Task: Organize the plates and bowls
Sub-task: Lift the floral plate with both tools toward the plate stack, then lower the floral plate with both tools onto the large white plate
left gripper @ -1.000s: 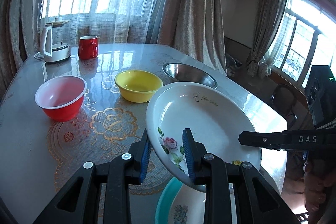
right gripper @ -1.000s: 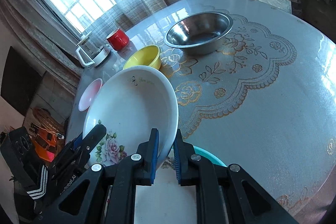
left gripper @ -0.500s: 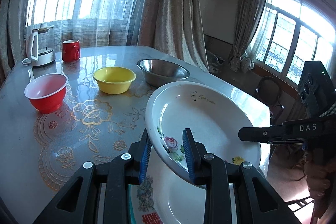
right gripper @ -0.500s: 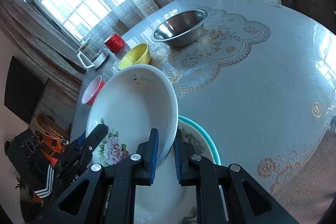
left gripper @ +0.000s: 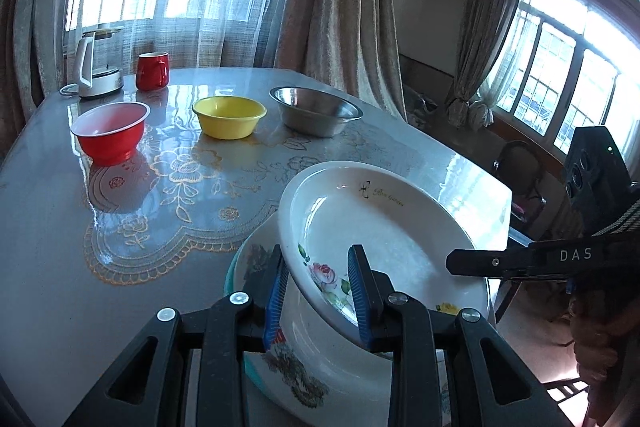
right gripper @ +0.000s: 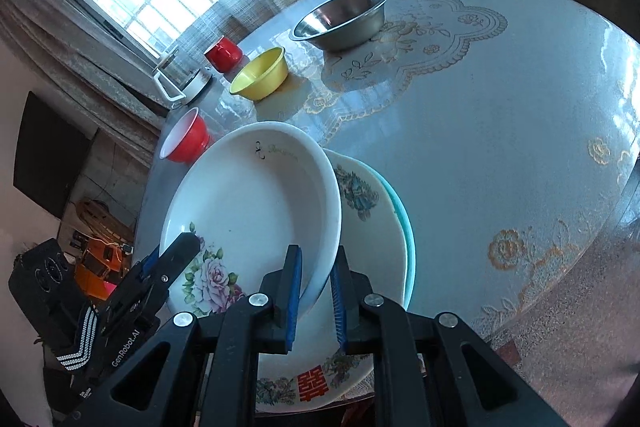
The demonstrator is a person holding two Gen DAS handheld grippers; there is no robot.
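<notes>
A white deep plate with a rose print (left gripper: 372, 227) (right gripper: 248, 203) is held by both grippers. My left gripper (left gripper: 318, 291) is shut on its near rim. My right gripper (right gripper: 316, 293) is shut on its opposite rim and shows in the left wrist view (left gripper: 496, 262). The plate hangs tilted just above a larger white plate with a teal rim (left gripper: 256, 267) (right gripper: 384, 227) at the table's near edge. A red bowl (left gripper: 110, 133), a yellow bowl (left gripper: 229, 117) and a steel bowl (left gripper: 316, 111) stand in a row farther back.
A red mug (left gripper: 152, 70) and a white kettle (left gripper: 94, 75) stand at the table's far left by the curtained window. The glass-topped table (left gripper: 60, 227) has a lace mat under the glass. A chair (left gripper: 520, 167) stands past the right edge.
Both grippers have carried the rose plate back toward the near edge and lower. The teal-rimmed plate under it has come into fuller view, and the bowls look farther away.
</notes>
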